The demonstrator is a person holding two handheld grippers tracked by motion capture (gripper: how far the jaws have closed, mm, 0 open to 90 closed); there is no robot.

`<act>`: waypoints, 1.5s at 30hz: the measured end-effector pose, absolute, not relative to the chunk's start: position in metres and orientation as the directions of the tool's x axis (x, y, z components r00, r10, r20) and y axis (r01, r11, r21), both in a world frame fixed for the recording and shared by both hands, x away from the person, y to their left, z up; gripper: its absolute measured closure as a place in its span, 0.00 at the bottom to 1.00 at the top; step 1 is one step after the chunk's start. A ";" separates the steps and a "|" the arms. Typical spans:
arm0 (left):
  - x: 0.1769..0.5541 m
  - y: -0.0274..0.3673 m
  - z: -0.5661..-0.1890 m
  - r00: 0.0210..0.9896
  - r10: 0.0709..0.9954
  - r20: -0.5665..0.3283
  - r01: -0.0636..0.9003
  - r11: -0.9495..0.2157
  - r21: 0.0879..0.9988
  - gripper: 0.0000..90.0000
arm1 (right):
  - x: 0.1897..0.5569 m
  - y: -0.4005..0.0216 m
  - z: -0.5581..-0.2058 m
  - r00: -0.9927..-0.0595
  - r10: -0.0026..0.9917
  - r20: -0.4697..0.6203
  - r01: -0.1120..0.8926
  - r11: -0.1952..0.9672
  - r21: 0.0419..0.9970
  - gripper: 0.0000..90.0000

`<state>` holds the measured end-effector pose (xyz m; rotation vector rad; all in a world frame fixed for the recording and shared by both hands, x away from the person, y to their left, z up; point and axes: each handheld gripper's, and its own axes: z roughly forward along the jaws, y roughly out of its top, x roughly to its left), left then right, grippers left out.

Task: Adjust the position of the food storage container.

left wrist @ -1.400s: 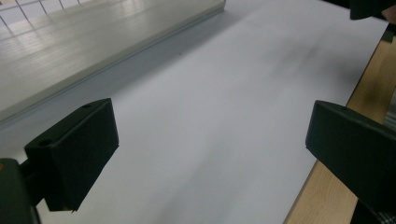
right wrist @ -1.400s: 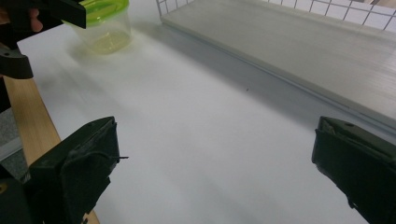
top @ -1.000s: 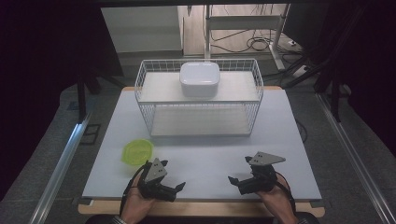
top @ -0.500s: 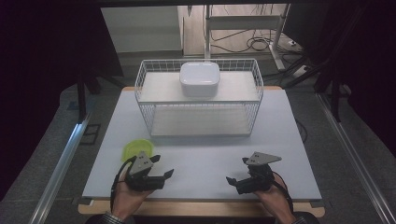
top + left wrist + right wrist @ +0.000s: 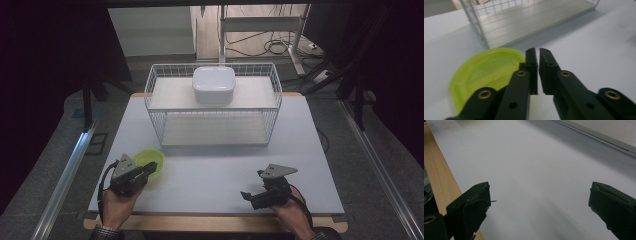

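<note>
On the white table point(image 5: 215, 170), the left tool point(image 5: 146, 171), jaws nearly pressed together, has moved over to the green bowl's point(image 5: 150, 161) near rim, suggesting a coming pickup, while the right tool point(image 5: 251, 196) rests spread well apart.

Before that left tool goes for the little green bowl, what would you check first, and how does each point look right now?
1. Left tool near the green bowl: ok.
2. Left tool open enough to take the rim: not ok, jaws nearly closed.
3. Bowl empty: ok.
4. Right tool out of the way: ok, apart and open.
5. Wire basket clear of the bowl: ok.
</note>
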<state>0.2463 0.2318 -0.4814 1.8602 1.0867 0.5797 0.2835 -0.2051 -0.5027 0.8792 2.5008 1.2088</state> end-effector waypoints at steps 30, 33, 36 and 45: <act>0.278 0.299 -0.514 0.250 0.967 -0.055 0.595 -0.109 0.797 1.00 | 0.284 -0.200 -0.509 -0.798 0.602 0.034 0.432 0.532 0.728 0.06; 0.281 0.296 -0.517 0.247 0.968 -0.053 0.615 -0.115 0.780 1.00 | 0.285 -0.200 -0.510 -0.798 0.602 0.032 0.434 0.536 0.724 0.06; 0.281 0.296 -0.517 0.248 0.967 -0.063 0.619 -0.108 0.778 1.00 | 0.285 -0.200 -0.510 -0.798 0.602 0.032 0.435 0.538 0.722 0.06; 0.283 0.283 -0.518 0.272 0.959 -0.084 0.627 -0.110 0.771 1.00 | 0.285 -0.198 -0.512 -0.801 0.598 0.029 0.437 0.551 0.711 0.06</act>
